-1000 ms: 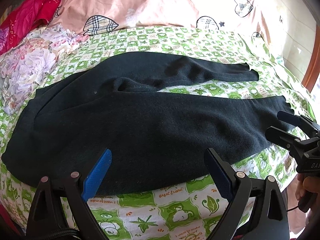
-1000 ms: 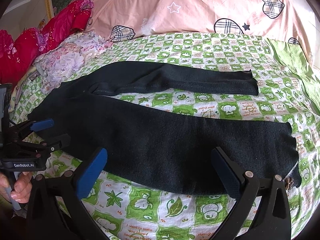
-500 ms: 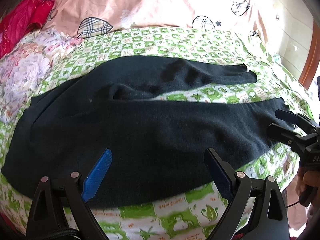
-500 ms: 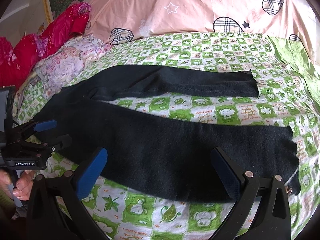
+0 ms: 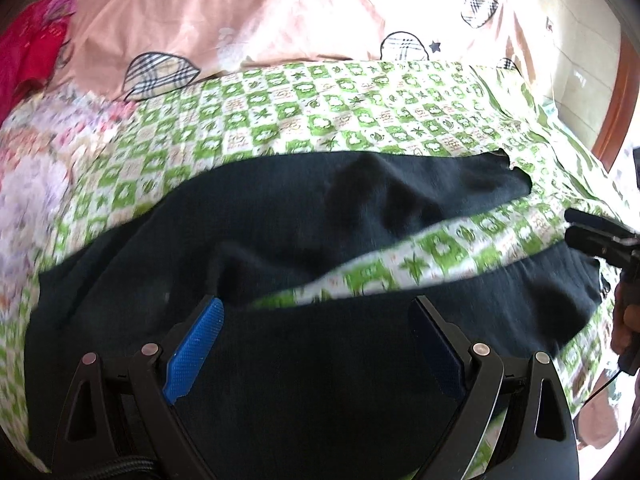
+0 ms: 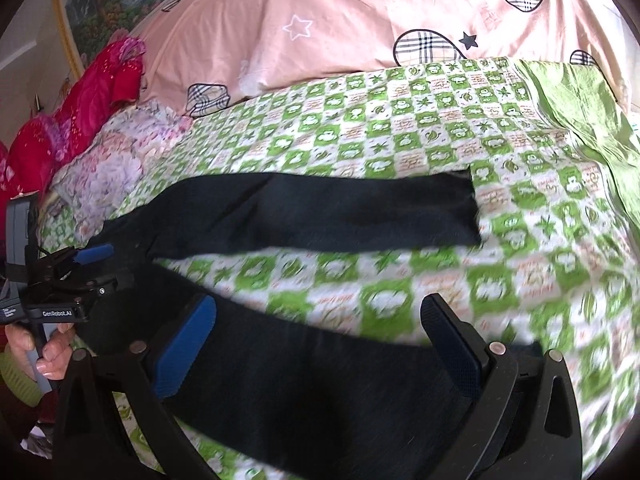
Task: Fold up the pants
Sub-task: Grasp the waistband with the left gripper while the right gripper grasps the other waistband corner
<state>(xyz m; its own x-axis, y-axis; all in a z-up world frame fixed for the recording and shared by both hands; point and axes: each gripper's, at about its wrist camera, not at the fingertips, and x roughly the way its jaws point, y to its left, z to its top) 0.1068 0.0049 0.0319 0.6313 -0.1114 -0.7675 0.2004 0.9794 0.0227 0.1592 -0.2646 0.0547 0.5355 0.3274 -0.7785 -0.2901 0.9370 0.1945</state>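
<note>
Black pants (image 5: pixel 280 240) lie spread on a green-and-white checked bed sheet (image 5: pixel 320 108), waist to the left, both legs running right. The far leg (image 6: pixel 320 212) lies flat, and the near leg (image 6: pixel 320 392) runs under my fingers. My left gripper (image 5: pixel 316 344) is open low over the waist end of the near leg; it also shows at the left in the right wrist view, left gripper (image 6: pixel 92 264), with a hand (image 6: pixel 44 352) on its handle. My right gripper (image 6: pixel 320 344) is open over the near leg close to the hem, and appears as right gripper (image 5: pixel 592 232) at the right edge.
A pink duvet with plaid hearts (image 6: pixel 360 20) lies along the back. A floral cloth (image 6: pixel 120 160) and red bedding (image 6: pixel 92 92) sit at the left. A plain green sheet (image 6: pixel 580 112) covers the right side, and a wooden frame (image 5: pixel 620 92) borders it.
Both grippers have moved forward and down over the near leg, so the pants fill more of each view. Both remain open, and the pants lie as before.
</note>
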